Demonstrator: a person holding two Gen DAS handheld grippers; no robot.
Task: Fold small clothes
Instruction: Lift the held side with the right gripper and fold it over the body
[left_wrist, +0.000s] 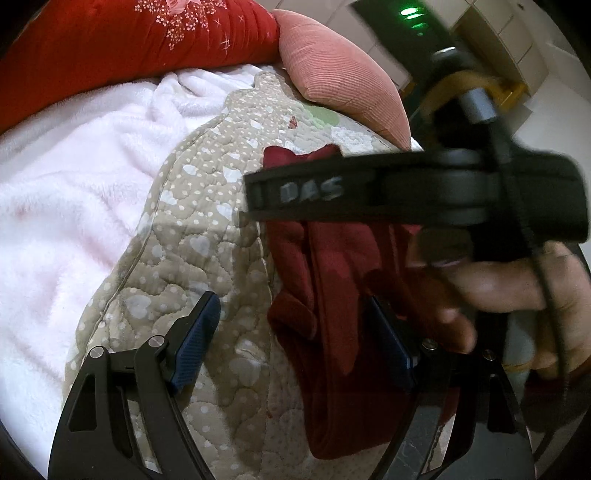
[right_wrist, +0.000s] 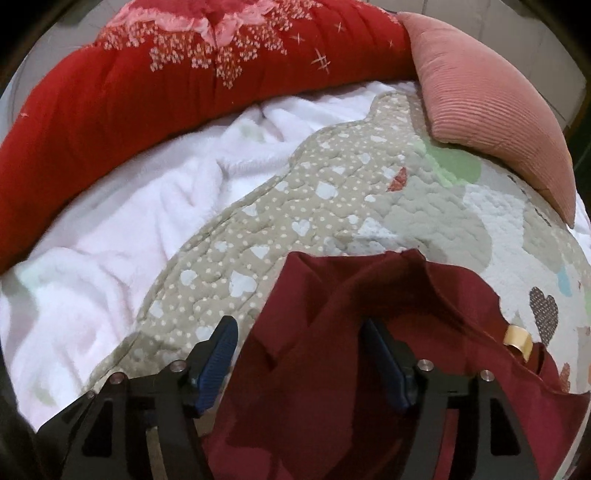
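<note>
**Garment on quilted bed cover, both tools spread**

Garment (right_wrist: 332, 332) of dark red cloth lies crumpled on the beige heart-print quilt (right_wrist: 258, 229), which covers a white fleece blanket (right_wrist: 129, 206) on the bed. Right tool (right_wrist: 299, 354): pads apart, a fold of the cloth between them but not pinched. Left tool (left_wrist: 295, 343): pads wide apart above quilt and garment edge, gripping nothing. In the left wrist view, the person's hand (left_wrist: 517, 288) holds the right tool's handle. A red bolster (right_wrist: 147, 85) and pink cushion (right_wrist: 491, 110) lie beyond.
</note>
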